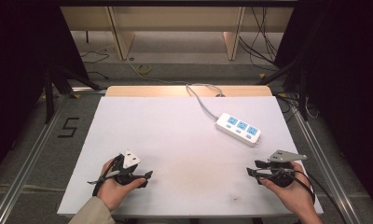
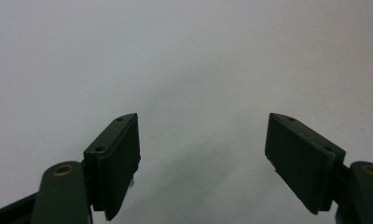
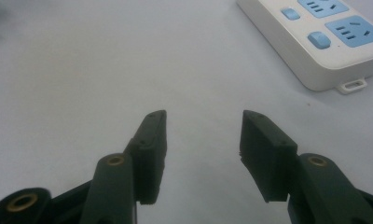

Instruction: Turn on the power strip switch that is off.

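Note:
A white power strip [image 1: 238, 129] with blue sockets and blue switches lies on the white table [image 1: 175, 135] at the right rear, its grey cable running off the far edge. Its near end shows at the top right of the right gripper view as the power strip [image 3: 315, 37]. My right gripper [image 1: 251, 171] rests low at the table's front right, pointing left, jaws open and empty [image 3: 203, 126]. At the front left my left gripper [image 1: 148, 176] points right, jaws wide open [image 2: 203, 128] over bare table, nothing between them.
The grey cable [image 1: 201, 100] leaves the table at the back. A wooden strip [image 1: 184, 90] borders the far edge. Metal rails [image 1: 31, 154] run along both sides, and a floor mark "5" [image 1: 68, 127] sits to the left. Wooden furniture legs [image 1: 121, 37] stand behind.

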The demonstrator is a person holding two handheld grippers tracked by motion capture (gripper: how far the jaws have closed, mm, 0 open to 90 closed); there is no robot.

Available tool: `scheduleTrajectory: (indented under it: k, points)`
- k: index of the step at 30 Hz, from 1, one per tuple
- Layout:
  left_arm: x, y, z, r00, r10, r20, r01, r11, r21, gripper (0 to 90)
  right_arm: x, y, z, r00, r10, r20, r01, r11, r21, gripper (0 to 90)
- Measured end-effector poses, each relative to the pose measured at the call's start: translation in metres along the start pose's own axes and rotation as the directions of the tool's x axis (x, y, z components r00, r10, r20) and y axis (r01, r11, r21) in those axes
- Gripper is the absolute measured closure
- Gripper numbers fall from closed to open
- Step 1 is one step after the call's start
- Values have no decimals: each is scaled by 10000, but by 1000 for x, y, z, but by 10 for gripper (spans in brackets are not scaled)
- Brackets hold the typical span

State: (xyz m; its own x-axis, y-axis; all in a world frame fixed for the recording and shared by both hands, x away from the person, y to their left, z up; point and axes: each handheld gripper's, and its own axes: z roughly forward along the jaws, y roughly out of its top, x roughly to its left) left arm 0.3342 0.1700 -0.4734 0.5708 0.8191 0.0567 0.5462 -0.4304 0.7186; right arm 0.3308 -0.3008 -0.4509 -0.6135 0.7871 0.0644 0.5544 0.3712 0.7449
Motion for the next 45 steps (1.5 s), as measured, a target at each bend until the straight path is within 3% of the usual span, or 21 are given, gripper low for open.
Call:
scheduleTrajectory:
  k: [6,12,20,45]
  points:
    - [0,-2,0,10000,48,-4,-48,10000,62,268,0,4,-1,9999,-116,98,114,9995,295,568]
    - [1,-2,0,10000,33,-45,-33,10000,77,270,-3,11,-3,9989,-366,276,344,9967,738,746]
    - [0,-2,1,10000,51,-66,-51,10000,84,272,-7,23,-5,9976,-485,488,412,9891,1412,900]
    - [2,-2,-1,9999,34,-148,-33,10000,29,272,-18,56,-4,9967,-357,726,162,9672,2535,900]
